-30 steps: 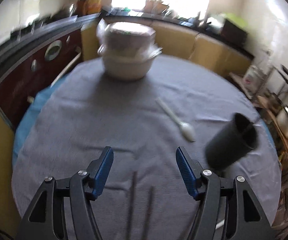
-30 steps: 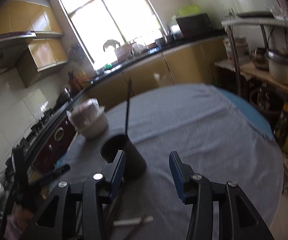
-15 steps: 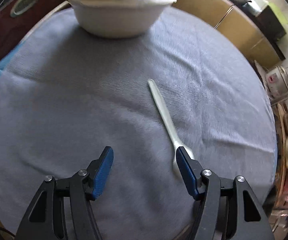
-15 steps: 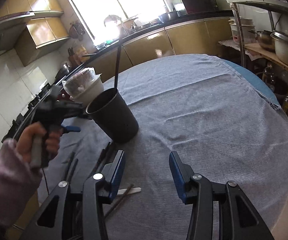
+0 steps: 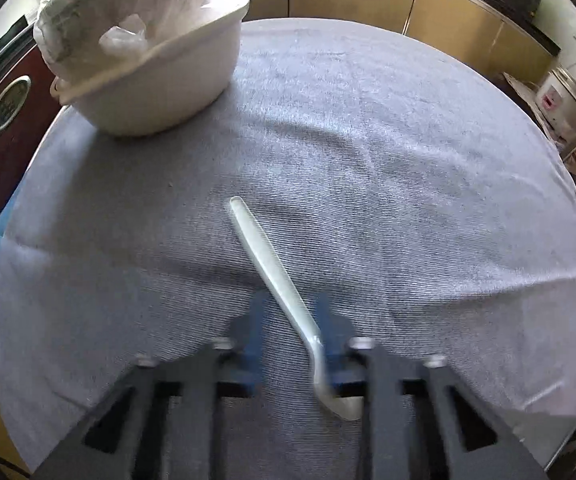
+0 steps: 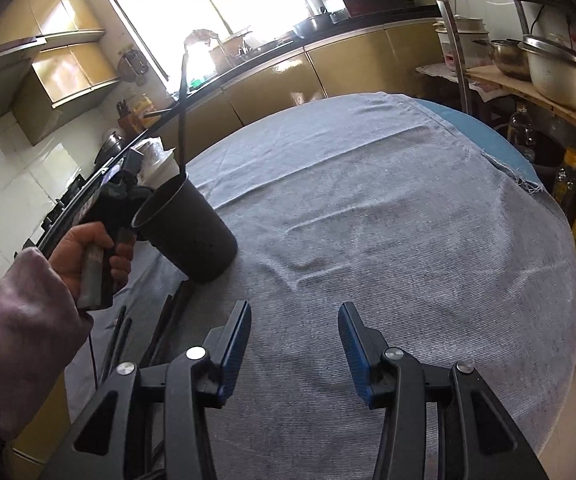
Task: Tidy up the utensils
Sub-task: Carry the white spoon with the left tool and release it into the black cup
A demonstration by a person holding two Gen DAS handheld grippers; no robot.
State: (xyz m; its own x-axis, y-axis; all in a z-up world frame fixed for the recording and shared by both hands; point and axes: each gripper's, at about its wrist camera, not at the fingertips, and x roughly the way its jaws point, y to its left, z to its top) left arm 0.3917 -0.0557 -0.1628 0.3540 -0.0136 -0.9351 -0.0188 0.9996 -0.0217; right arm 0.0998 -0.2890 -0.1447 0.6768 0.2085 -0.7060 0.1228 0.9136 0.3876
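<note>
Your left gripper (image 5: 291, 320) points steeply down at the tabletop (image 5: 427, 168), and its jaws have just been closing around the white plastic spoon (image 5: 276, 276). The blue pads are blurred; the spoon's neck runs between them, close against the right-hand pad, but you cannot tell from this view whether both pads press on it yet.

The spoon is pale, slightly translucent, and long in the handle. The handle is flat and slim, with a rounded tip that points away from you toward the white bowl (image 5: 156, 76). It widens a little, then curves down into the bowl of the spoon, which lies below the pads near the gripper's body. It rests on the grey cloth (image 5: 367, 120) that covers the round tabletop, well apart from the white bowl, which carries a crumpled clear plastic bag (image 5: 136, 12).

Your right gripper (image 6: 293, 334) hangs over the cloth with its jaws partly open and nothing between them. From its view, your left hand (image 6: 88, 256) grasps the other gripper's handle behind a black cup (image 6: 192, 236). The cup stands on the cloth with one thin dark chopstick (image 6: 182, 112) upright in it. More dark chopsticks (image 6: 168, 328) lie flat on the cloth just in front of the cup.
</note>
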